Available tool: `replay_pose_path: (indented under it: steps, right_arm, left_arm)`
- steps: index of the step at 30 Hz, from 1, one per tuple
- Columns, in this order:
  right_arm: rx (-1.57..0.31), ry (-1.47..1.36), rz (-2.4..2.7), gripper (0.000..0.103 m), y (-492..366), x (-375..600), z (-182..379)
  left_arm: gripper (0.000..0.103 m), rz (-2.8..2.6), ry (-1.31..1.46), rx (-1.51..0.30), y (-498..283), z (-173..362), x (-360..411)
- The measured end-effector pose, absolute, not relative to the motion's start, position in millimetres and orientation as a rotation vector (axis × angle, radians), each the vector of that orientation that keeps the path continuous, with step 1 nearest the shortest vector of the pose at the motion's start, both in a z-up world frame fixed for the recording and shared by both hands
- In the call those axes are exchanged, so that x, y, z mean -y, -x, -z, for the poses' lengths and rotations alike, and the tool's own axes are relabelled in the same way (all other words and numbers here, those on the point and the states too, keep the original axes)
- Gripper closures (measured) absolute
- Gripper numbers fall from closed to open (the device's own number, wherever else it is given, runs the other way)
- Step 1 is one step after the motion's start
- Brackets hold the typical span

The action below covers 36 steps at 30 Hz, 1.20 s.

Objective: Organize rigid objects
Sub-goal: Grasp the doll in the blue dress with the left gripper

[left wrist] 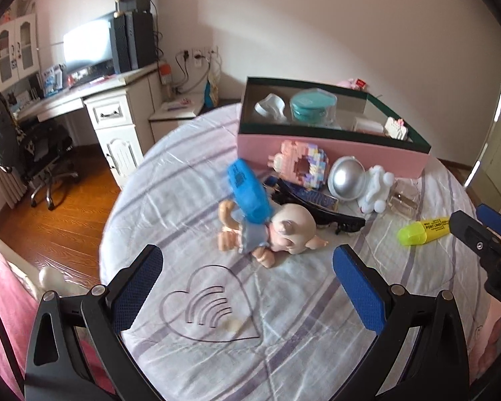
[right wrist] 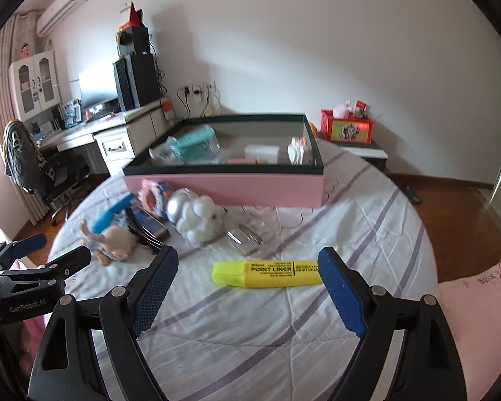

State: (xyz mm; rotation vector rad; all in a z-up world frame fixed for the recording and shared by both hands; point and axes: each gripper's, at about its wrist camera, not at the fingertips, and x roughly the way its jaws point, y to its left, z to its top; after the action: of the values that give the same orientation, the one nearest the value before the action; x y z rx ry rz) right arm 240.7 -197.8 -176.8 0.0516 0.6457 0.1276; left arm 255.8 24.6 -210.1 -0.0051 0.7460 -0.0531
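A pink box with a dark green rim (left wrist: 330, 148) (right wrist: 223, 185) stands at the far side of the bed and holds a teal container (left wrist: 312, 107), a white dish and small white items. In front of it lie a baby doll (left wrist: 277, 232) (right wrist: 115, 239), a blue object (left wrist: 248, 190), a block figure (left wrist: 300, 165), a silver ball (left wrist: 345, 178), a white figure (left wrist: 374, 187) and a yellow highlighter (left wrist: 424, 230) (right wrist: 267, 272). My left gripper (left wrist: 247, 284) is open, just short of the doll. My right gripper (right wrist: 247, 284) is open, with the highlighter between its fingertips.
Black sunglasses (left wrist: 320, 212) and a clear glass item (right wrist: 250, 230) lie among the toys. The bedspread (left wrist: 217, 351) is striped with a heart print. A desk with monitor (left wrist: 93, 46), a chair (left wrist: 26, 153), wooden floor and a red box on a side table (right wrist: 347, 128) surround the bed.
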Motion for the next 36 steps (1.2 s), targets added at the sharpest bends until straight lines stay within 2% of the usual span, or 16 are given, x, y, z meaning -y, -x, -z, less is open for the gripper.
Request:
replay_pose_path:
  steps: [16,18,19,20,22,36]
  right_arm:
    - [-0.739,-0.075,-0.096,0.016,-271.1,214.4,208.0]
    - [-0.751,-0.076,-0.086,0.016,-272.7,216.0,209.8]
    - [-0.761,-0.076,-0.085,0.016,-273.4,216.4,210.8]
    - [-0.771,-0.079,-0.087,0.016,-274.1,216.8,212.4]
    - [-0.786,-0.084,-0.088,0.016,-275.8,217.5,214.3]
    - [-0.736,-0.006,-0.191,0.016,-303.7,175.5,190.7]
  left_arm:
    - [0.000,0.107,0.067,-0.871,-310.8,241.4,-17.4]
    - [0.006,0.114,0.068,-0.865,-313.6,241.6,-15.8]
    - [0.021,0.125,0.070,-0.853,-312.8,240.5,-15.2]
    - [0.030,0.132,0.066,-0.844,-310.6,240.1,-13.9]
    - [0.036,0.120,0.037,-0.847,-309.4,241.1,-10.9]
    - [0.037,0.147,0.065,-0.797,-268.8,225.6,-21.4]
